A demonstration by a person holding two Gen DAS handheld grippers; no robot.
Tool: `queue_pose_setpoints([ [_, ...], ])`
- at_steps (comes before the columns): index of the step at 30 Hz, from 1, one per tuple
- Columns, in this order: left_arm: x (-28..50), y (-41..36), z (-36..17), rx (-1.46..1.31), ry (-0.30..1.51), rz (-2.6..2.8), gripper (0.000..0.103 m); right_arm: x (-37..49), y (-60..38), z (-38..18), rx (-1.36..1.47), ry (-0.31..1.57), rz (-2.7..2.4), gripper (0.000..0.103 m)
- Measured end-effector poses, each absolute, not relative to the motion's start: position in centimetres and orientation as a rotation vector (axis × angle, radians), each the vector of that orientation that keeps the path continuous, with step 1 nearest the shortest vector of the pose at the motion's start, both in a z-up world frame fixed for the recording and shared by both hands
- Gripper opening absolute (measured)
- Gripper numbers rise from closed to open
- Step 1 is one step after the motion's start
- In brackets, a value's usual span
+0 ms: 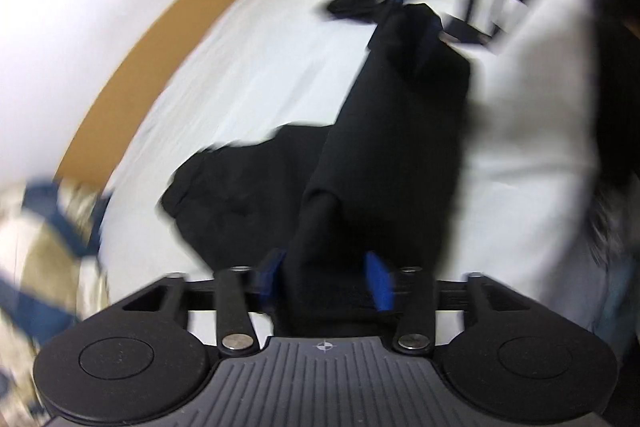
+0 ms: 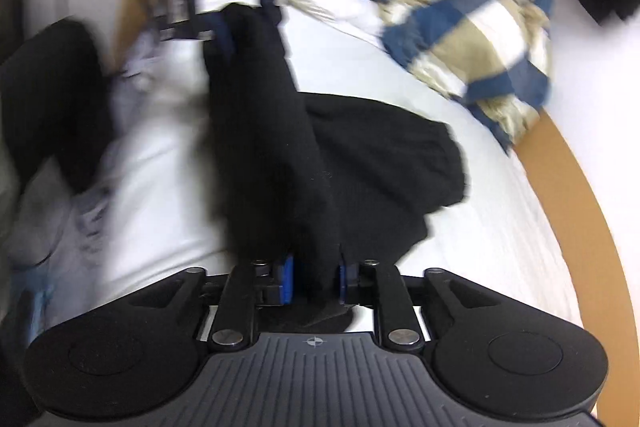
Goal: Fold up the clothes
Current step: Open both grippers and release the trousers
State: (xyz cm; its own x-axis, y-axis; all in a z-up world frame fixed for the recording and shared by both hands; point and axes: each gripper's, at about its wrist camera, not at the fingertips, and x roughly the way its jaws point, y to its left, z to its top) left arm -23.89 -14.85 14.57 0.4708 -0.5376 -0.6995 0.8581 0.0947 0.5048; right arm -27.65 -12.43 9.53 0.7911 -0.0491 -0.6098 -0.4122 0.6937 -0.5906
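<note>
Both pictures are blurred, so fine details are hard to make out, and no brand or readable writing shows; only a small cross mark sits on each gripper body. The black garment (image 1: 400, 131) stretches between the two grippers, above the white bed sheet (image 1: 260, 67), and its lower part lies on the sheet. The left gripper (image 1: 326, 273) has the cloth between its blue pads (image 1: 378, 281), which seem to press it from both sides. The right gripper (image 2: 316, 281) grasps the other end in the same way. A blue and beige checked cloth (image 2: 472, 27) lies near, cut off in the left view. The person's white top (image 1: 532, 147) is partly visible.
</note>
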Motion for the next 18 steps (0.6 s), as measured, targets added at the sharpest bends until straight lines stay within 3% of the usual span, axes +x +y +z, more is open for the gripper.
queue_pose_setpoints([
  [1,-22.9,-15.3,14.2,1.003,0.368,-1.013,0.076,-26.5,-12.4,9.0,-0.829,0.621,0.163,0.054],
  [3,-21.1,-16.0,12.5,0.903,0.337,-0.853,0.102,-24.5,-12.0,7.2,-0.937,0.507,0.030,0.083],
  [5,-20.0,-17.3,9.6,0.872,0.351,-0.722,0.102,-23.0,-11.9,5.0,-0.955,0.391,-0.102,0.090],
  [7,-20.2,-17.8,7.7,0.905,0.343,-0.669,0.102,-21.9,-12.1,3.3,-0.900,0.401,-0.121,0.089],
  [11,-21.7,-16.9,9.2,0.874,0.264,-0.711,0.102,-23.8,-12.4,4.2,-0.802,0.312,-0.072,0.090],
  [13,-22.4,-16.7,10.4,0.800,0.233,-0.811,0.103,-25.2,-13.0,5.5,-0.666,0.258,0.013,0.100],
  [15,-22.9,-17.8,10.1,0.773,0.195,-0.854,0.103,-25.6,-13.5,5.9,-0.542,0.249,0.091,0.103],
  [18,-22.3,-19.7,6.8,0.803,0.223,-0.812,0.103,-23.8,-13.5,3.2,-0.578,0.351,0.059,0.103],
])
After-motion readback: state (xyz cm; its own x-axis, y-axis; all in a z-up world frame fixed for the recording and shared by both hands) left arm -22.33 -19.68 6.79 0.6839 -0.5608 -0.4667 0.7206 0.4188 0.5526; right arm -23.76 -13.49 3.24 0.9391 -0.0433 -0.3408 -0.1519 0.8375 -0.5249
